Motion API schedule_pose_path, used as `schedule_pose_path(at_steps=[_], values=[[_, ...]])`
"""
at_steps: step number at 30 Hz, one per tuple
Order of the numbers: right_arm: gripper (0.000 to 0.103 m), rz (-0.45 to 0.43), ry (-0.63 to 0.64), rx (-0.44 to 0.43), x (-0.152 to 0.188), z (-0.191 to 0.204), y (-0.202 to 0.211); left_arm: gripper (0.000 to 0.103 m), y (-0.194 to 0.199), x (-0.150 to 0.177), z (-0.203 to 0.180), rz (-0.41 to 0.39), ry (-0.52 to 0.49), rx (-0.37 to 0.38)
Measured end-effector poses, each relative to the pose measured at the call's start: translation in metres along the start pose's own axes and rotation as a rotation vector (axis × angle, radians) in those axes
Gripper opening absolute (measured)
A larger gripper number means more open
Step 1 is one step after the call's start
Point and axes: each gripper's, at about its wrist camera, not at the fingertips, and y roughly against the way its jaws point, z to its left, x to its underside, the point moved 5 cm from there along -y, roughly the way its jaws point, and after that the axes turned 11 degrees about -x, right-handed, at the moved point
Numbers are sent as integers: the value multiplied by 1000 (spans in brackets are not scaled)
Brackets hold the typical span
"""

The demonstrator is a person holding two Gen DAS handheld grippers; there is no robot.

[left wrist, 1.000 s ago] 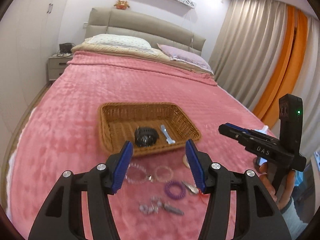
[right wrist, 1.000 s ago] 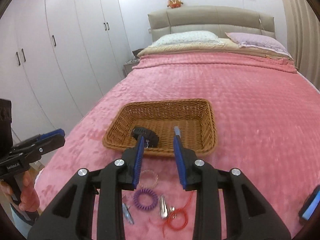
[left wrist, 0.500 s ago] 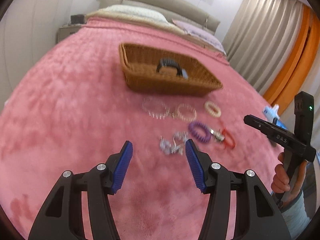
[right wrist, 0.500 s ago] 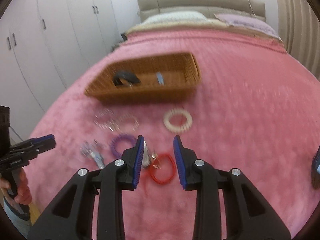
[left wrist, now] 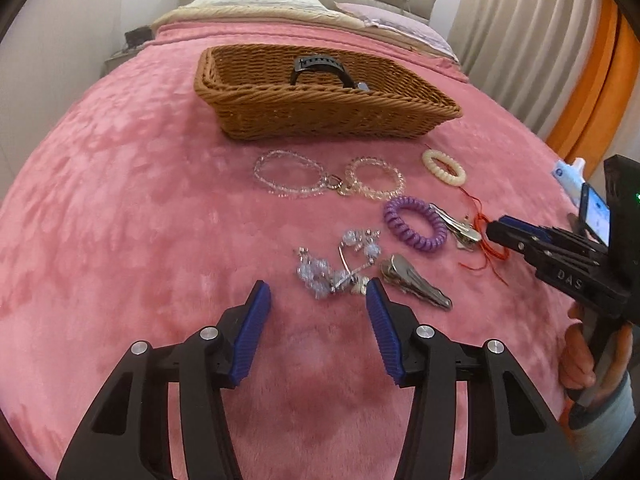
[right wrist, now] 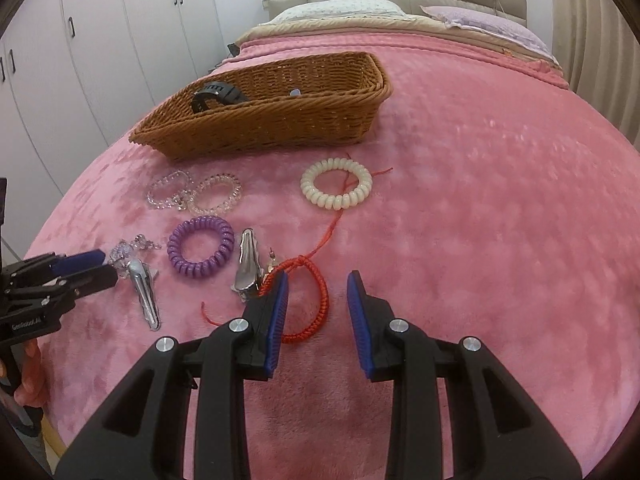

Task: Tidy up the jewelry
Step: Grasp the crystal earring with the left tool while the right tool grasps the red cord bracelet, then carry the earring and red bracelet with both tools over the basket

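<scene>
Both dropped from above the woven brown wicker basket (right wrist: pixel 280 120) toward loose jewelry on pink bed (right wrist: pixel 480 200): left tool (left wrist: pixel 318 302) wide before clear beaded trinket (left wrist: pixel 340 264); right tool (right wrist: pixel 316 292) half-open, empty, over red braided cord bracelet (right wrist: pixel 316 304).

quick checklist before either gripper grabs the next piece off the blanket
1. Left gripper open: ok, jaws apart, nothing held.
2. Right gripper open: ok, nothing held.
3. Right target lined up: ok, the red cord bracelet lies partly between the jaws, one blue pad over its edge.
4. Left target lined up: ok, the crystal cluster lies just ahead of the jaws.
5. Targets free of neighbours: not ok, a silver clip touches the red cord, and another silver clip sits against the cluster.
6. Wicker basket has room: ok, only a black watch and one small item visible.
</scene>
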Motion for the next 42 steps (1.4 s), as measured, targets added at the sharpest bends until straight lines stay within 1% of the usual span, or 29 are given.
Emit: schedule_pose_path(at_steps=[6,8,9,10,12,13,14,15,16,20,24,32,37,42], values=[[28,3,-16,-18,2,-3,-3,48,-7,-5,-11,-12,-30,-63],[28,5,-14,-17,2,-3,-3,39,-7,-5,-12,-21,-36,-88],[28,8,-6,-9,2,-2,-4,33,-7,-5,-12,-26,-36,-96],[28,13,4,1,2,-1,-5,24,-6,-5,-11,-33,-31,-89],[27,15,21,20,2,1,-6,15,-4,-3,-12,-39,-23,-66],[17,16,28,29,2,3,-6,11,-4,-3,-12,-44,-20,-64],[14,20,34,29,2,4,-7,10,-3,-3,-11,-50,-15,-60],[6,19,40,24,2,6,-8,10,-2,-3,-12,-54,-11,-58],[4,16,50,20,3,8,-7,10,-1,-3,-11,-60,-2,-53],[3,0,75,25,4,13,-5,9,4,-3,-8,-84,23,-28],[3,-50,96,4,4,18,6,7,11,-4,-5,-110,55,8],[3,-112,102,-24,-2,23,24,7,41,-16,0,-214,110,105],[3,-140,95,-41,-9,27,35,7,60,-28,4,-266,121,140],[3,-210,92,-71,-26,32,62,7,80,-42,8,-320,125,170]])
